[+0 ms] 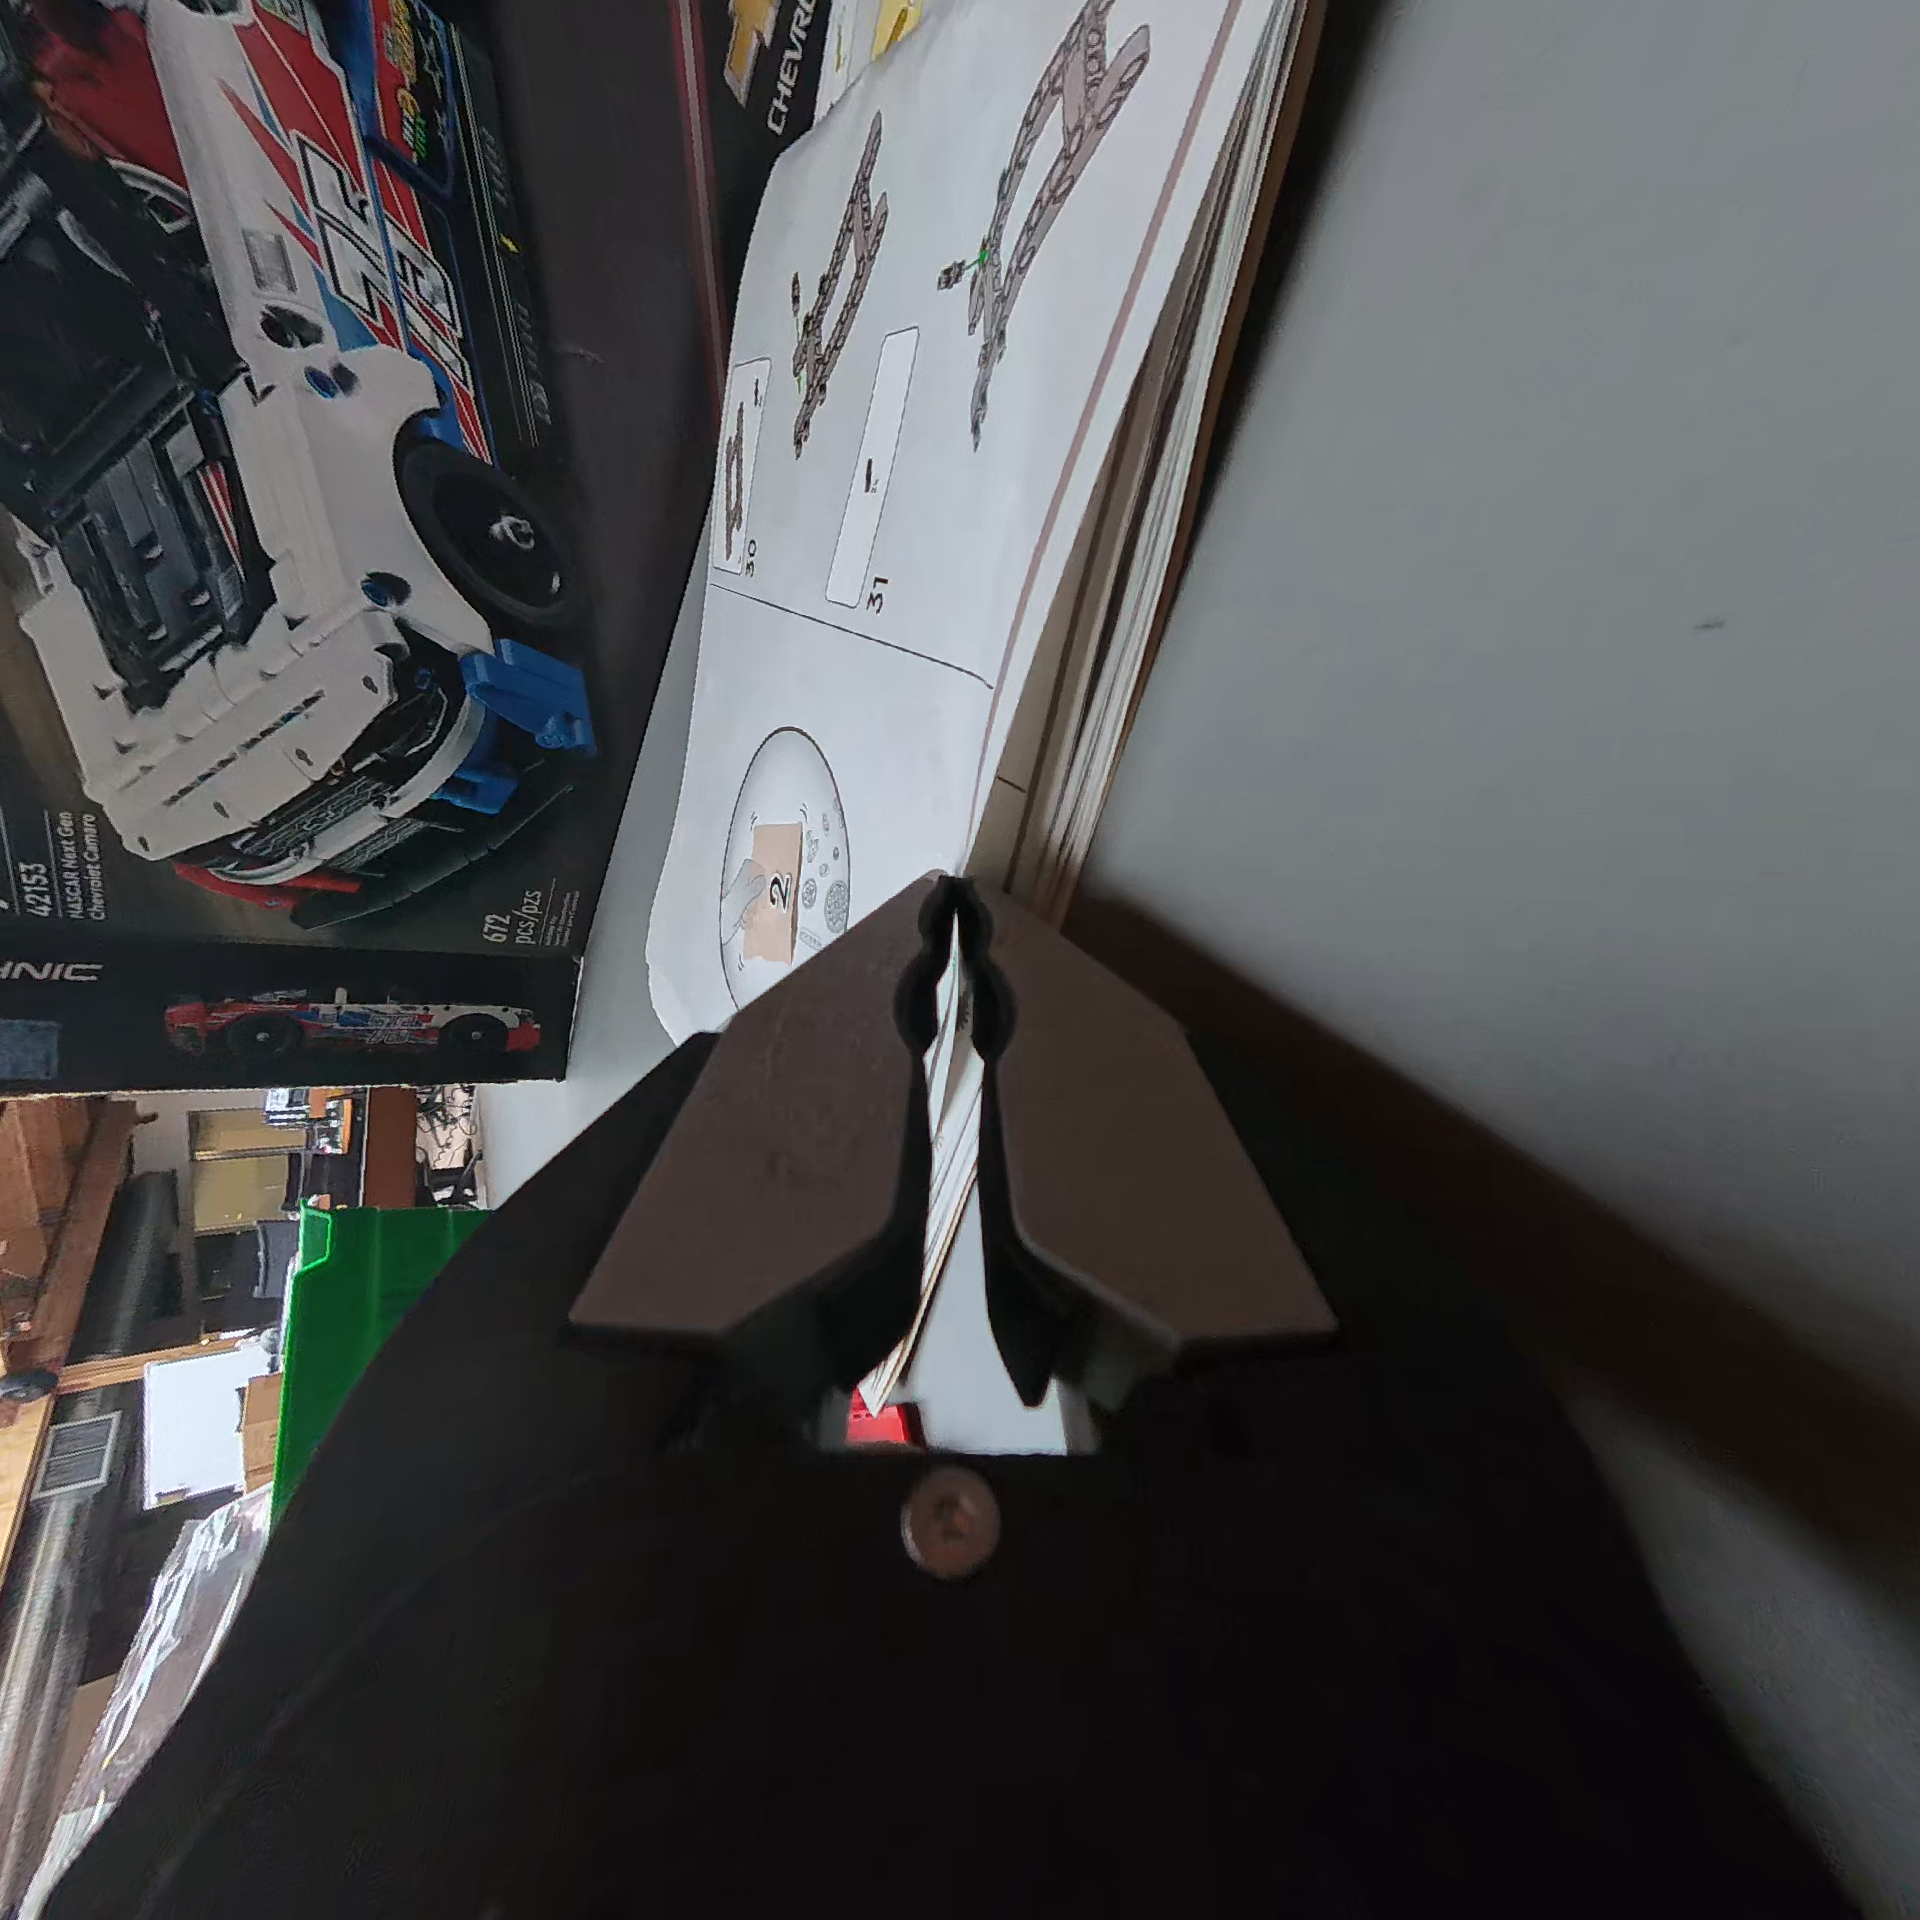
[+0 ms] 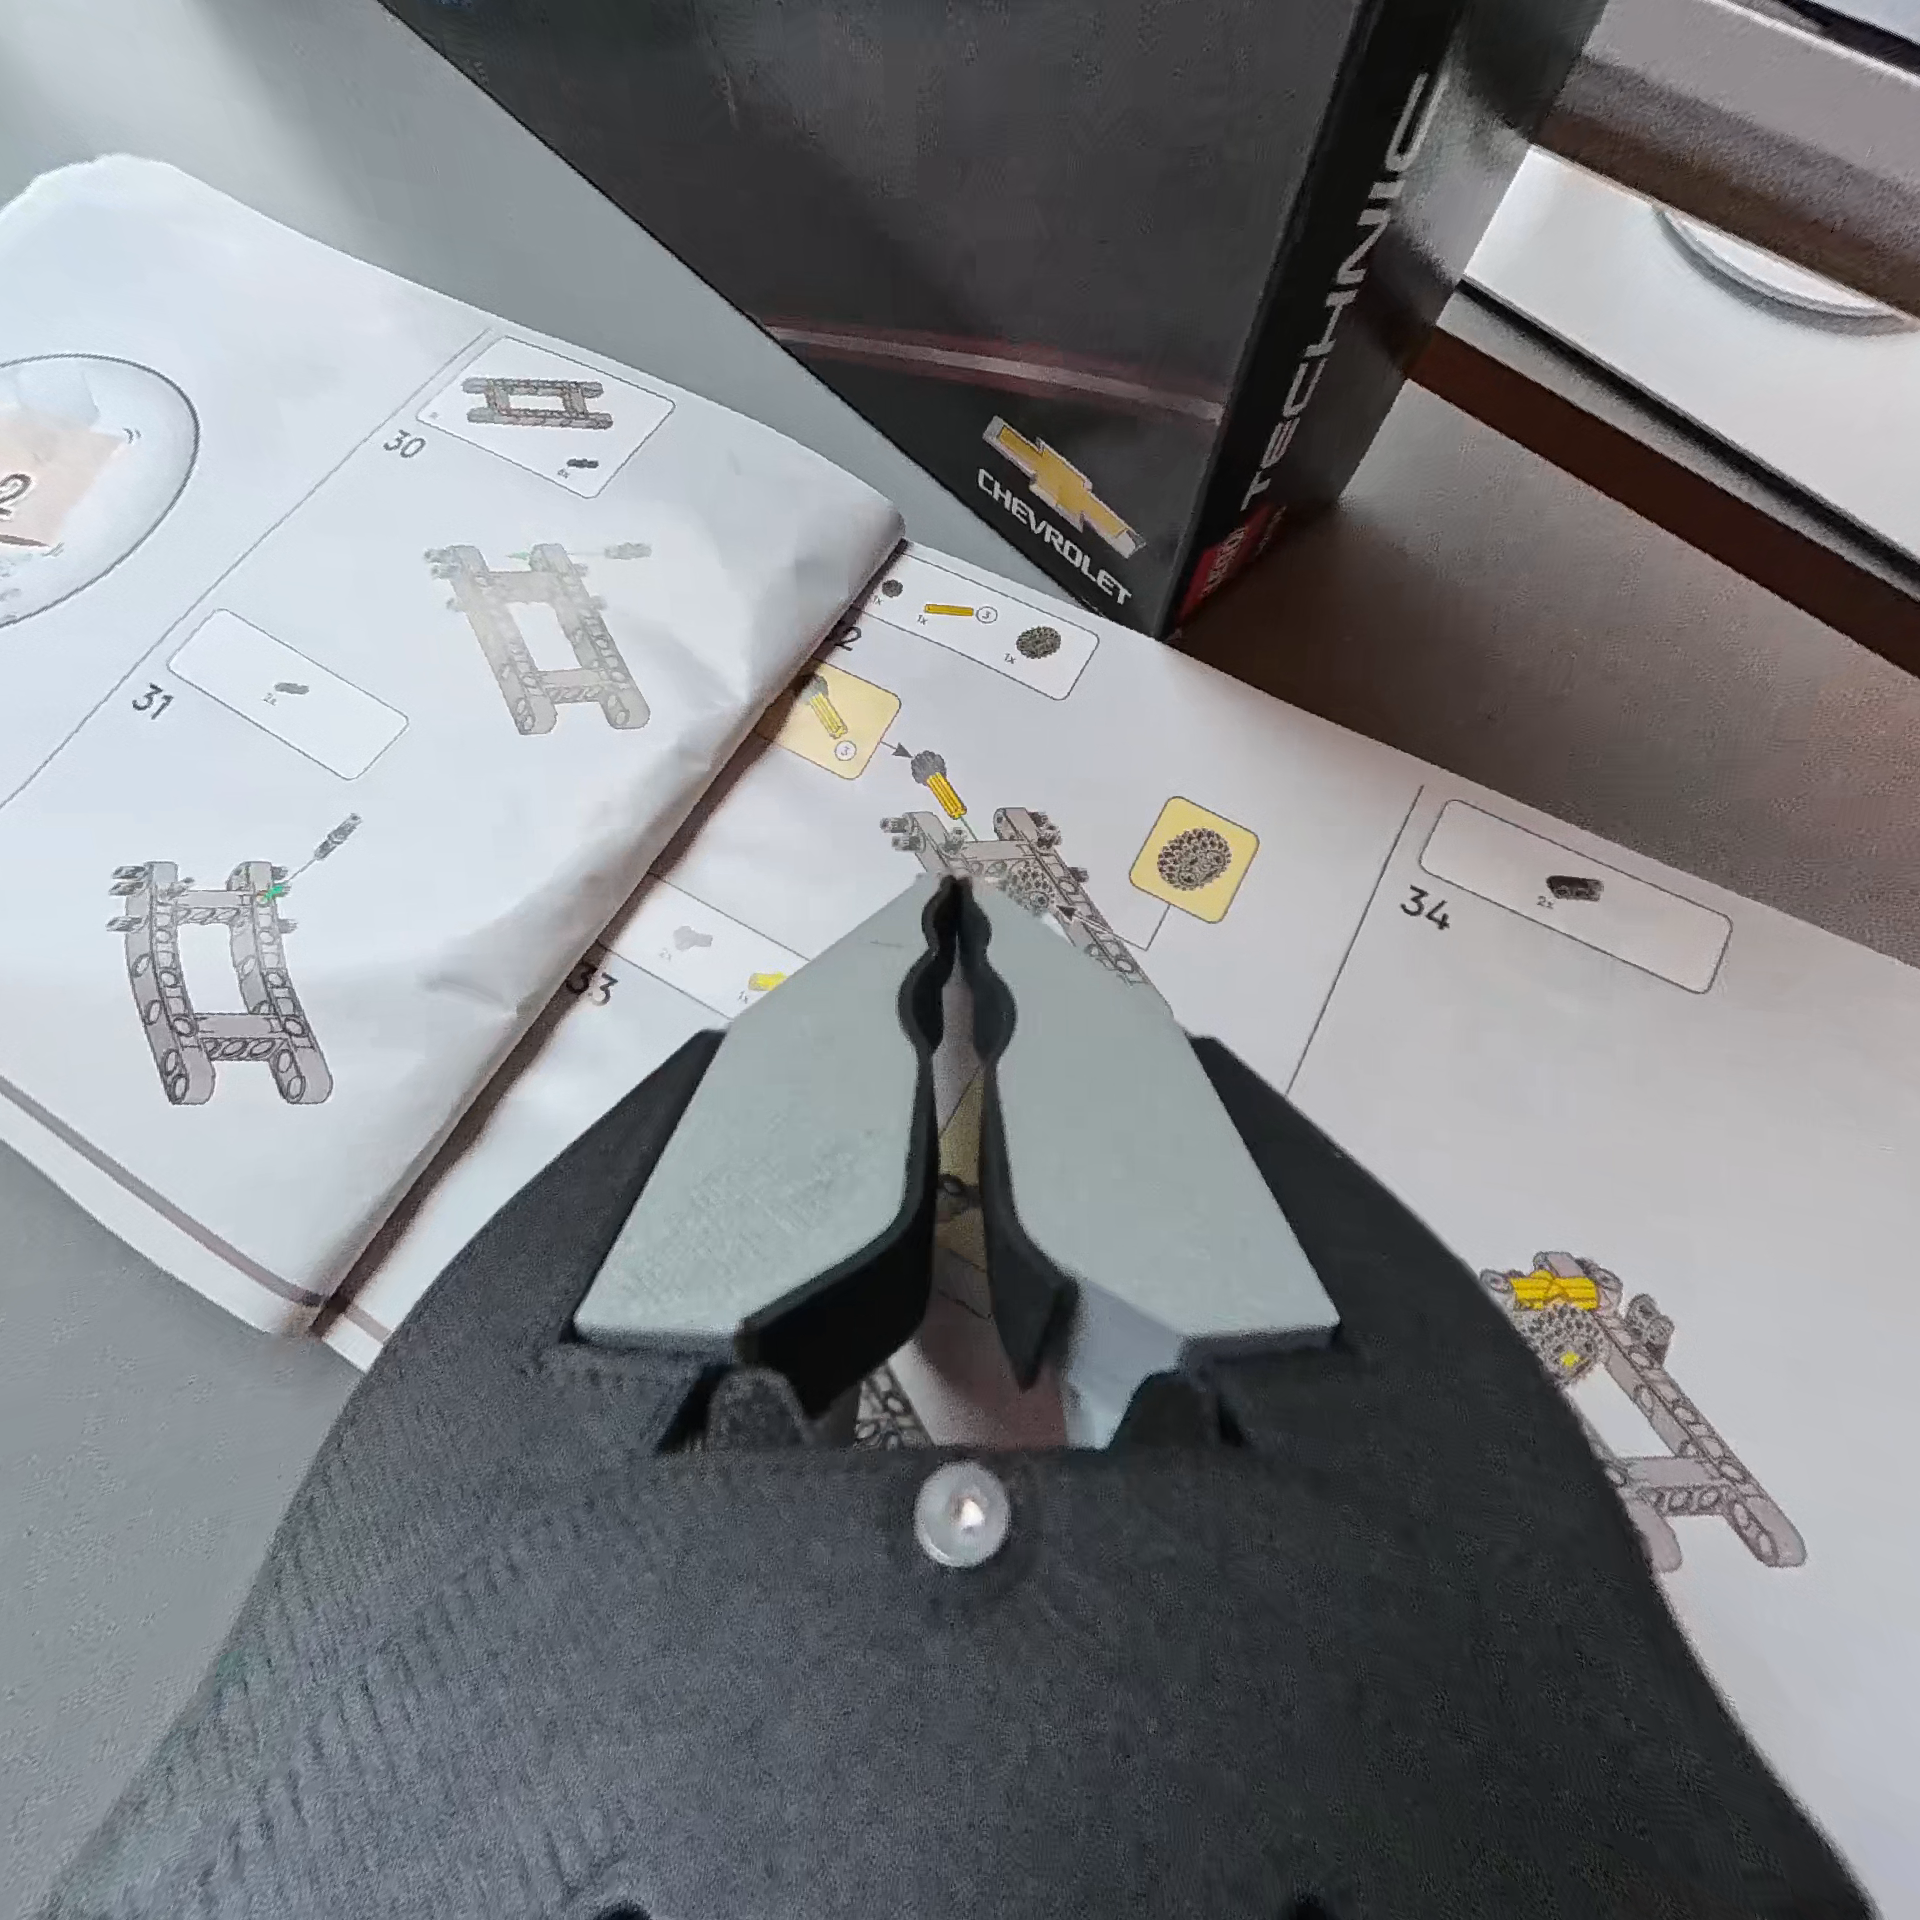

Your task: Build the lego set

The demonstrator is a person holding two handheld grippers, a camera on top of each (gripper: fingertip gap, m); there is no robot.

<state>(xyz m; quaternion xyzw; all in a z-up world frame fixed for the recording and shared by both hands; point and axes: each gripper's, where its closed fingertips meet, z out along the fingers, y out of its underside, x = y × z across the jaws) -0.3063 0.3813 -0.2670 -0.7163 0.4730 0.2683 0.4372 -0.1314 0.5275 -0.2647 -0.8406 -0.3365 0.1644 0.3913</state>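
Paper pages of the instruction booklet (image 1: 940, 436) pinched edge-on between the closed tips of the left gripper (image 1: 951, 904), centre frame. Right gripper (image 2: 951, 899) closed too, tips together over the open booklet (image 2: 1507, 1091), holding nothing visible. Black Lego set box (image 1: 281, 520) at upper left in the left wrist view, upper centre (image 2: 987, 260) in the right. Green bin (image 1: 353, 1309) at lower left.

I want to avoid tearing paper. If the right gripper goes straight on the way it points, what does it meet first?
Most likely the open manual page right under the tips of the right gripper, which is shut; depth is unclear. The box stands farther on.
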